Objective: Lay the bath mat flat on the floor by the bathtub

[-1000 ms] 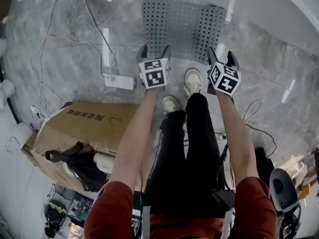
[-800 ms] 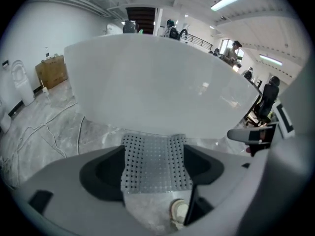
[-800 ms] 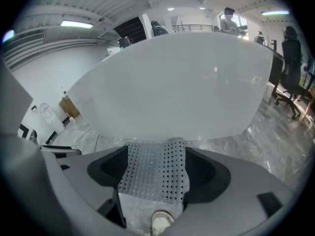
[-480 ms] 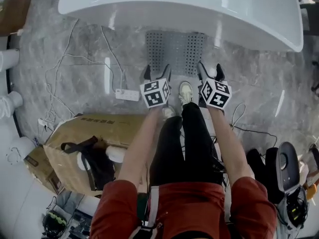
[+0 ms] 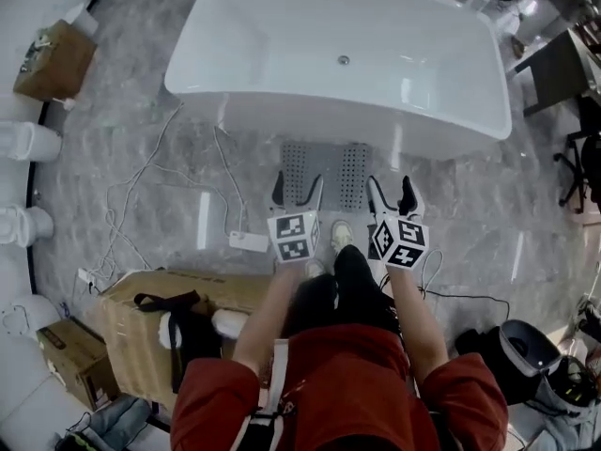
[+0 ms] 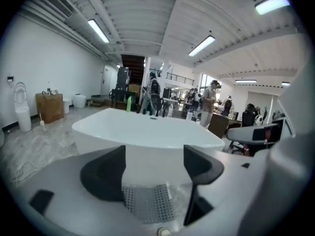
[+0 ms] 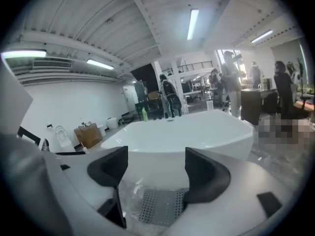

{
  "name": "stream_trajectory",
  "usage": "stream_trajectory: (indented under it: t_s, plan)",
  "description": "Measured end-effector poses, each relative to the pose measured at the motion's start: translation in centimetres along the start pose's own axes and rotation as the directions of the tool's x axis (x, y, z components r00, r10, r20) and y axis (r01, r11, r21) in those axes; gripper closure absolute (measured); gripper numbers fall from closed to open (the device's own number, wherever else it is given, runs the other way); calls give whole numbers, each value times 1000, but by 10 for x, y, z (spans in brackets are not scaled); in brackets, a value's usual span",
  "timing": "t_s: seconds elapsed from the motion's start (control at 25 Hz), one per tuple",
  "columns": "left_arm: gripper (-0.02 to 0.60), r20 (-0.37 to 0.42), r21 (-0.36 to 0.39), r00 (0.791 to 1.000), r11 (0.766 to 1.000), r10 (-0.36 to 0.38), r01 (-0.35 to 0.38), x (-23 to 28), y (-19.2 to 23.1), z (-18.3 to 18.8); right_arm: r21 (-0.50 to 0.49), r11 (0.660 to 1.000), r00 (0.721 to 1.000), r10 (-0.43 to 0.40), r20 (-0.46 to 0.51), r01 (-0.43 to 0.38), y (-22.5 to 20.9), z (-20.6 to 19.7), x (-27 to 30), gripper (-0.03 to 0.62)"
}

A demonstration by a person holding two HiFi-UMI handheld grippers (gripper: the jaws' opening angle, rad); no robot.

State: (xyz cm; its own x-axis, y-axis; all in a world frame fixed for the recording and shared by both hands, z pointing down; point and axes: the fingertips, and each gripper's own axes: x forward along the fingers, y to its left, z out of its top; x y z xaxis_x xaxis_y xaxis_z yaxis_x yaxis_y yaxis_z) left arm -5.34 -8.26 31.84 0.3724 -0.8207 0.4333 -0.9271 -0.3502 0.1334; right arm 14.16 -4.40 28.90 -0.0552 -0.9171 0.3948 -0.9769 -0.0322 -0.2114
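Left hand-held gripper: jaws are held wide apart, nothing is gripped; only mat and tub are seen through the gap in its own view. Right hand-held gripper: same, spread wide and empty. Both are held side by side, raised above the floor, pointed at the tub.

Just beyond and below the jaws, the bath mat is seen on the marble floor, lying flat, its far edge close against the bathtub wall. It is grey and perforated all over. A paler strip is seen down its middle; fold or glare cannot be told. The person's shoe is placed near its front edge.

Handling, as judged: the mat is taken to be light, thin and rubbery, so sagging is expected if it is lifted by one point. The near edge should be pinched at both corners, one gripper each. Sliding on the glossy floor is possible.

Off to the left, a power strip and a cardboard box are noted, well clear of the mat.
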Motion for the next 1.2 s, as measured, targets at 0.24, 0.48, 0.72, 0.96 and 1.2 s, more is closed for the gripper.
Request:
stream_trajectory:
  t_s: [0.24,0.48,0.72,0.96,1.2]
  plan:
    - [227,146,77,987,995,-68,57,-71,-35,84,-71,997,986,-2,166,14,19,81,-74,241]
    - [227,228,132,963,984,-146,118,-121,-70,139,-114,991,956,-38,292,74,30,144,-137,241]
    - [227,273,178,936,968,-223,178,-148,-115,175,-157,985,919,-7,394,74,33,196,-184,241]
    - [229,348,236,902,955,-257,181,-172,-162,208,-168,983,886,8,464,79,18,222,-219,253]
    - [273,389,254,883,952,-262,170,-186,-209,222,-188,979,875,21,483,80,-17,232,-248,324]
